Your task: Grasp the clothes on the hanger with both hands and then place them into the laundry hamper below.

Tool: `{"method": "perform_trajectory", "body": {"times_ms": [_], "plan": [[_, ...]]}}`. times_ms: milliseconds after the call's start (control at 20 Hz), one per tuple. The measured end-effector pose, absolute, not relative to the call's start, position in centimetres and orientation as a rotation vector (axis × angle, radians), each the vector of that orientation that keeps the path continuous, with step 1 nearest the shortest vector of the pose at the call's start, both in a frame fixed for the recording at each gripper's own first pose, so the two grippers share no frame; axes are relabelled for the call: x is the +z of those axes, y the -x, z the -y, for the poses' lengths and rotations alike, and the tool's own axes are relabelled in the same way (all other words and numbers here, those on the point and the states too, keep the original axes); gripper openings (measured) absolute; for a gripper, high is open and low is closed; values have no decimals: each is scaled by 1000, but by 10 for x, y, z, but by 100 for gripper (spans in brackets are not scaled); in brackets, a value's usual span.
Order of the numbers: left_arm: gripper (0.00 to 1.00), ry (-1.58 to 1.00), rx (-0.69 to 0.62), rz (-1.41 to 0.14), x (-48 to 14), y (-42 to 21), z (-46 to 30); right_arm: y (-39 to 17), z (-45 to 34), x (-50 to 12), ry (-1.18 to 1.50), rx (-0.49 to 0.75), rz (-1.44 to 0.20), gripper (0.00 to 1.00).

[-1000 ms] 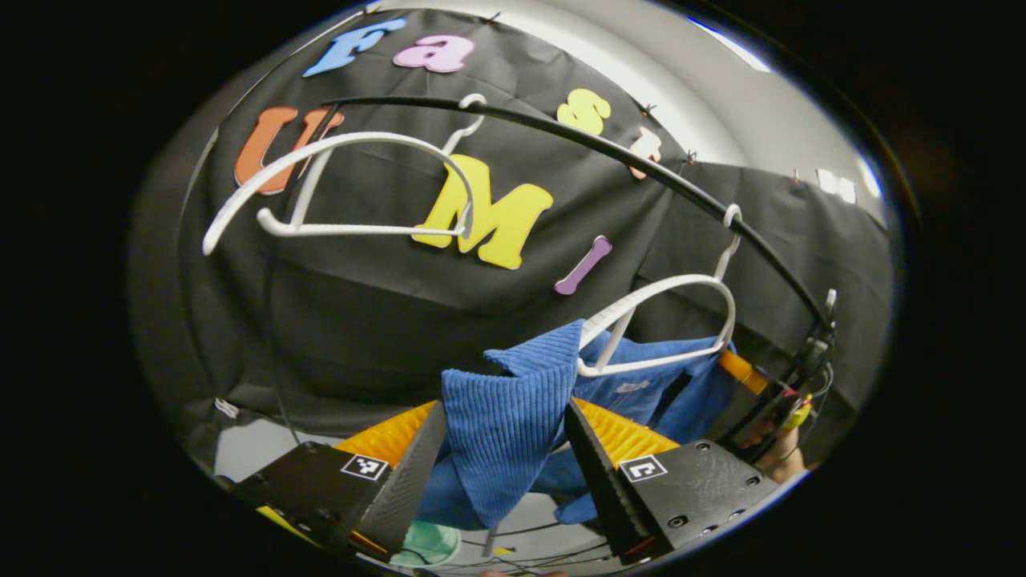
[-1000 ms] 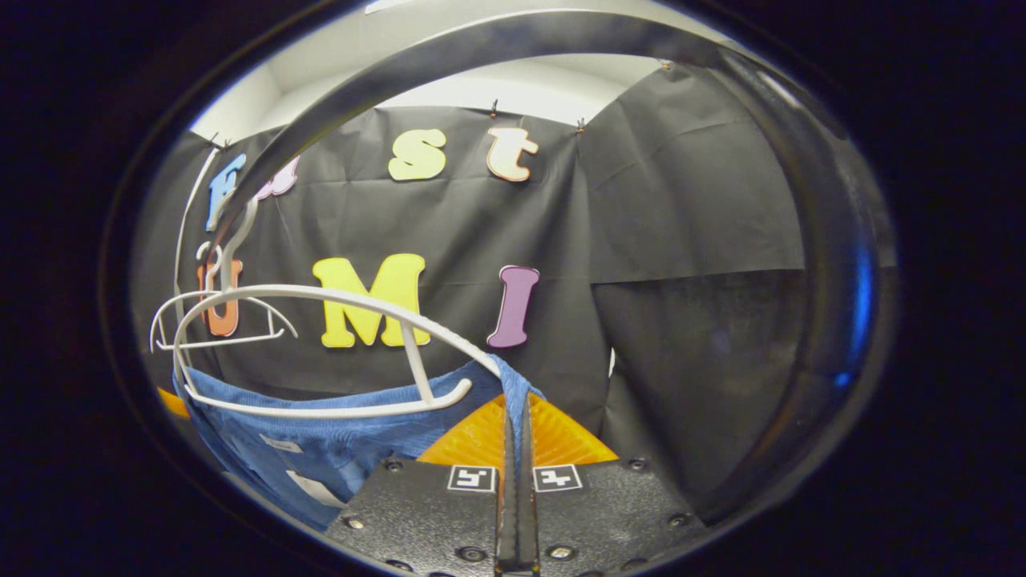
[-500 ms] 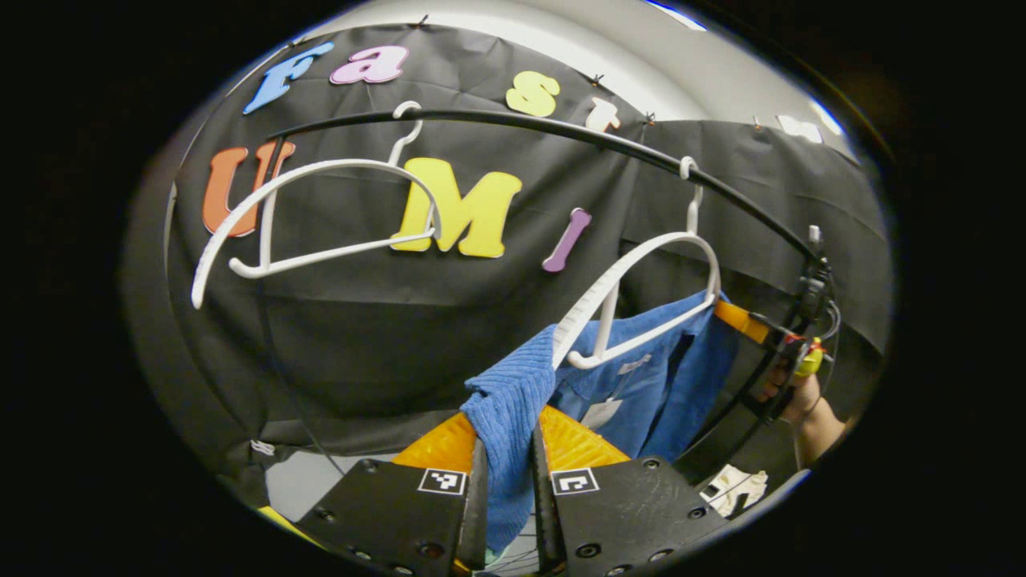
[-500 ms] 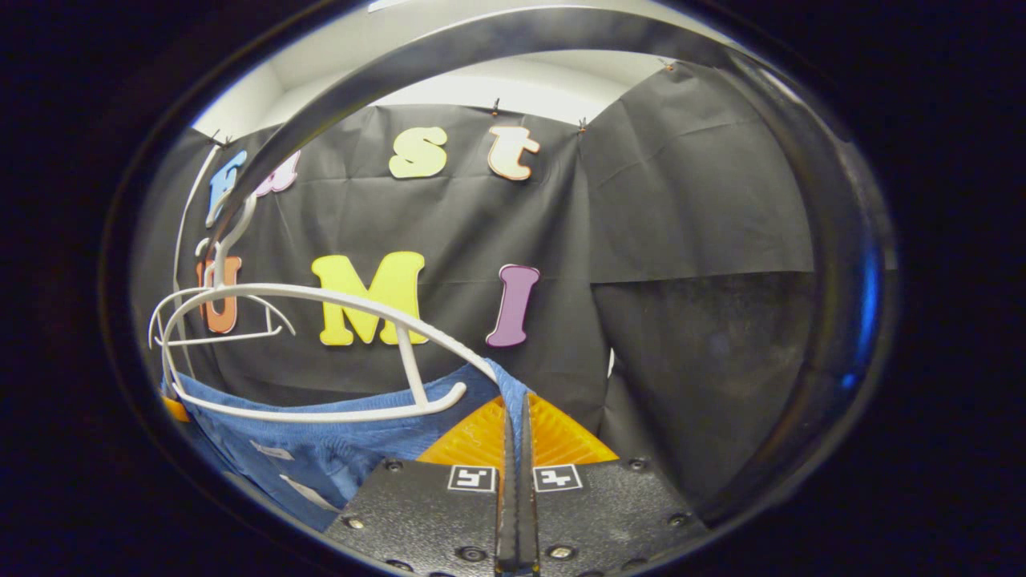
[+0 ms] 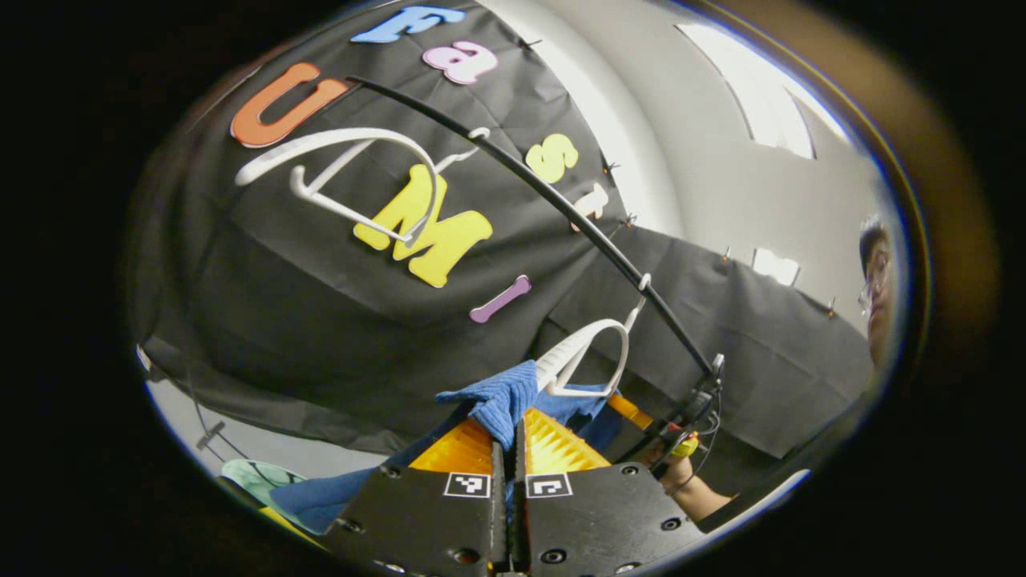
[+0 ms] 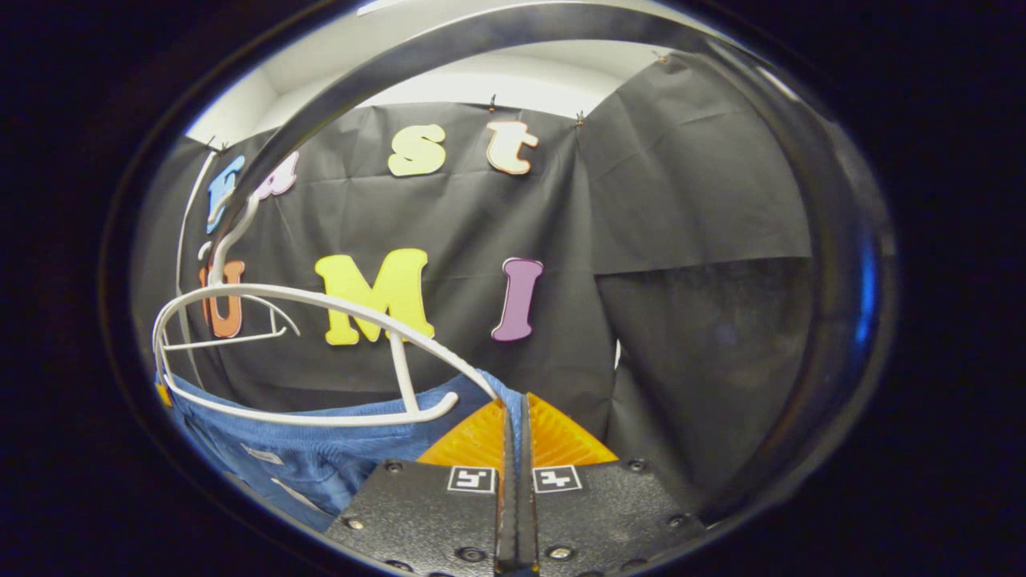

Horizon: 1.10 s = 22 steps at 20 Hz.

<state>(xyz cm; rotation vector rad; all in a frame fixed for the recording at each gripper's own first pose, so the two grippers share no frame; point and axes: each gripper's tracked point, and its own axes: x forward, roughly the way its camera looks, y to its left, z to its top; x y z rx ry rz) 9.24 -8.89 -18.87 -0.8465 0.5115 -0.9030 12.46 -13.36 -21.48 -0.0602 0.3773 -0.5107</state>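
Left gripper view shows my left gripper (image 5: 510,437) pinching the blue garment (image 5: 498,399), my right gripper (image 6: 516,433) likewise clamped on it — both grasps made, next I'd lift it off the hanger (image 6: 321,353).

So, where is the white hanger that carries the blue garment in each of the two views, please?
Left gripper view: the white hanger is right of centre, hooked on the black rail, just above the left gripper.
Right gripper view: the hanger spans the lower left, beside the right gripper.
Shared landmark: the blue garment, on which each gripper's jaws are closed.
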Motion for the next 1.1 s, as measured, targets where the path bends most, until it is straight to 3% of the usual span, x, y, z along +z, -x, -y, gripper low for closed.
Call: {"method": "perform_trajectory", "body": {"times_ms": [350, 1100], "plan": [[2, 974, -926, -550, -201, -82, 96, -108, 118, -258, -42, -497, -481, 3], [2, 1035, -872, -576, -199, -81, 97, -50, 74, -283, -236, -448, -589, 3]]}}
